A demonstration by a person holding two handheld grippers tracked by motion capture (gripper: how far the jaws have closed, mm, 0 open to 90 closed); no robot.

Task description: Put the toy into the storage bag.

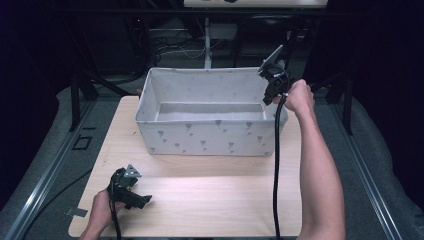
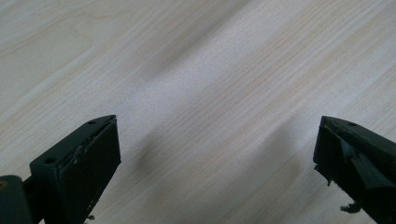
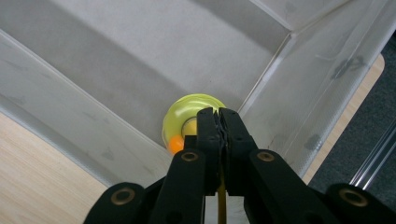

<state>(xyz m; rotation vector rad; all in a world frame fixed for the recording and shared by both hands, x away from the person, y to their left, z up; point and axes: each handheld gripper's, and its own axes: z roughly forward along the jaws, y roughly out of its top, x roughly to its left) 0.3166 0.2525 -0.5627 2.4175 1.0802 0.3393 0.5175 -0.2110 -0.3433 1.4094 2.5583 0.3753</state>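
**Right claw over the bin, holding something thin above a yellow roll**

I see my right gripper (image 1: 272, 80) held over the right end of the grey fabric bin (image 1: 210, 135), pointing down into it. In the right gripper view its jaws stand together, and a thin yellowish strip shows between them lower down, so I judge they are clamped on something thin; what it is I cannot tell for sure. Just beyond the tips, straight ahead and below, a yellow round roll (image 3: 193, 120) lies on the bin floor, close to the corner of the walls, with a small orange part (image 3: 176, 144) on the side nearer to the claw. It lies flat, its axis pointing up toward the claw. Whether the strip joins the roll I cannot tell.

My left gripper (image 1: 131, 192) rests low over the wooden table (image 1: 210, 200), well apart from the bin, its jaws wide apart and nothing between them.

The right hand (image 1: 300, 96) is clearly the nearer one. The coming move, I think, goes straight down or straight up along this line.
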